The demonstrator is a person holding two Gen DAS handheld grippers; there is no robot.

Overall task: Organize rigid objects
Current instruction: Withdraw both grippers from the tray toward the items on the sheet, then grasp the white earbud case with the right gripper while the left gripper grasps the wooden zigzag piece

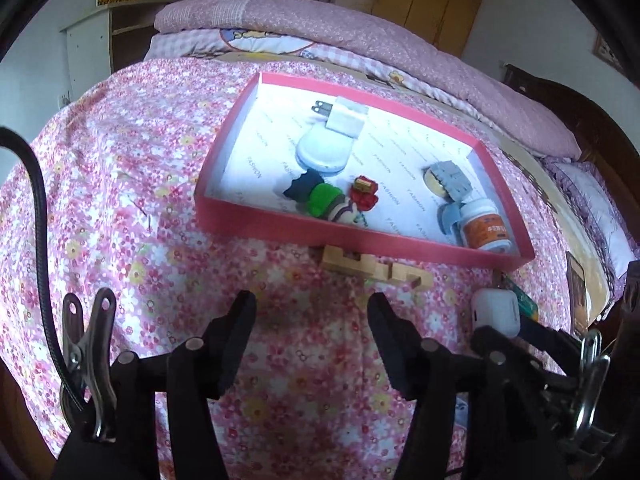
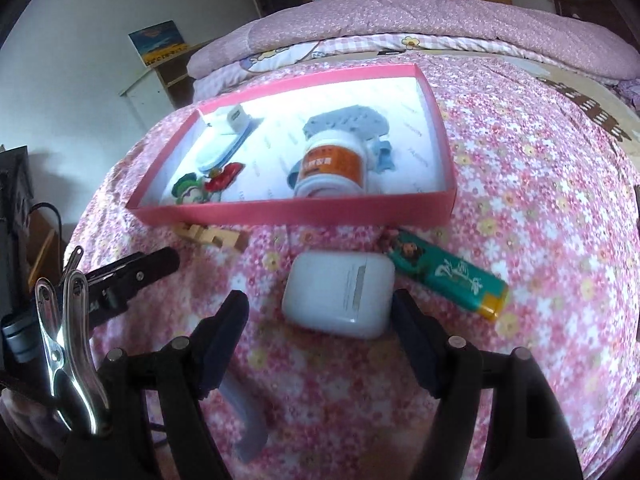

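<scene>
While your right tool (image 2: 320, 312) hangs low over the flowered bedspread (image 2: 540, 184) with its jaws spread wide, the white earbud case (image 2: 338, 294) lies flat on the bed between them, nearer the right finger (image 2: 416, 344) and apparently just short of touching it; nothing is clamped. Just beyond the case, at its far right corner, you have a teal lighter (image 2: 444, 276) with a yellow end lying slantwise on the cover. A grey strip (image 2: 246, 424) lies on the bedspread under your left finger of that tool.

Your left tool (image 1: 312, 320) is likewise apart and holds nothing, poised above bare bedspread (image 1: 120, 184). Ahead of it, a pale wooden block puzzle (image 1: 372, 268) lies against the near wall of the pink tray (image 1: 280, 228). The same earbud case (image 1: 496, 312) shows at the right of that view, with your other tool around it.

Inside the tray, toward its near right corner, a white bottle with an orange label (image 1: 486, 230) lies on its side, touching a blue-grey piece. Behind it sits a grey brush-like item (image 1: 450, 180). Near the middle of the near wall you can see a green and dark figure (image 1: 320, 200) beside a small red toy (image 1: 364, 194). Farther back rests a pale blue oval dish (image 1: 324, 150), with a white plug adapter (image 1: 346, 116) at its far edge.
</scene>
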